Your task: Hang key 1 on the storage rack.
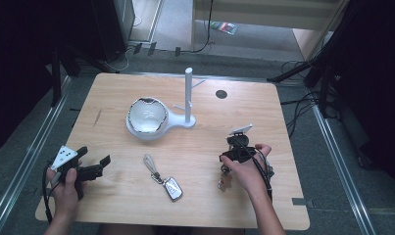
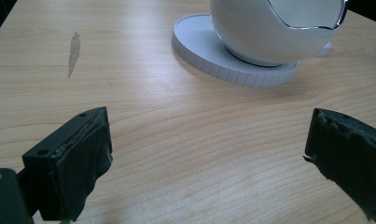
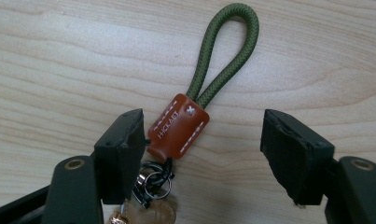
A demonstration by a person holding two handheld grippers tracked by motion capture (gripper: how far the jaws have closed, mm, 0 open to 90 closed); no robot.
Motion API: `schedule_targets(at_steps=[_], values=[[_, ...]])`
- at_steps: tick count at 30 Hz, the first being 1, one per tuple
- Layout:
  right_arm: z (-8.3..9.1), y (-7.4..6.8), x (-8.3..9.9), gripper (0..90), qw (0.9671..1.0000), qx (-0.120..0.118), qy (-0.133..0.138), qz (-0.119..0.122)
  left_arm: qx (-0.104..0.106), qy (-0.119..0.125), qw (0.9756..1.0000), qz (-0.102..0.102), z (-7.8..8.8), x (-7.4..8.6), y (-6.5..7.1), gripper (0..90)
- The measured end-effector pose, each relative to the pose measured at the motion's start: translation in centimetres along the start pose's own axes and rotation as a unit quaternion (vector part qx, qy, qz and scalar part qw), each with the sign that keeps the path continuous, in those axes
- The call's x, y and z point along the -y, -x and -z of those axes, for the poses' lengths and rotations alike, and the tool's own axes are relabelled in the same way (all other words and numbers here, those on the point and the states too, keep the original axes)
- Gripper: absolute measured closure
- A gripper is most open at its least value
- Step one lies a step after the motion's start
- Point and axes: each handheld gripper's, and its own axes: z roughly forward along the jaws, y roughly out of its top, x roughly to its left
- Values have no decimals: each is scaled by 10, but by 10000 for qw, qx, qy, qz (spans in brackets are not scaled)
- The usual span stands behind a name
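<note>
Right claw (image 3: 202, 140) spread around the brown keychain tab (image 3: 178, 127), green loop (image 3: 225, 51) at 12 o'clock; left claw (image 2: 209, 154) spread over bare table (image 2: 129, 70).

I see a white bowl (image 1: 146, 115) with a silver rim sitting on the round base of a white stand (image 1: 185, 121) near the table's middle. The stand's upright post (image 1: 188, 93) carries short pegs. A car key (image 1: 173, 188) with a grey loop lies near the front edge. A dark round hole (image 1: 221, 94) marks the wooden table (image 1: 263, 117).
</note>
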Motion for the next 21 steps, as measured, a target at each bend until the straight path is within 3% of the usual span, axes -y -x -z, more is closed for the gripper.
schedule_targets(at_steps=[10,21], values=[[-7,-3,-10,372,9991,-54,-325,-274,3,2,10000,-1,0,0,0,11],[-13,-5,-14,406,9978,-90,-529,-389,-3,16,10000,7,0,0,0,12]])
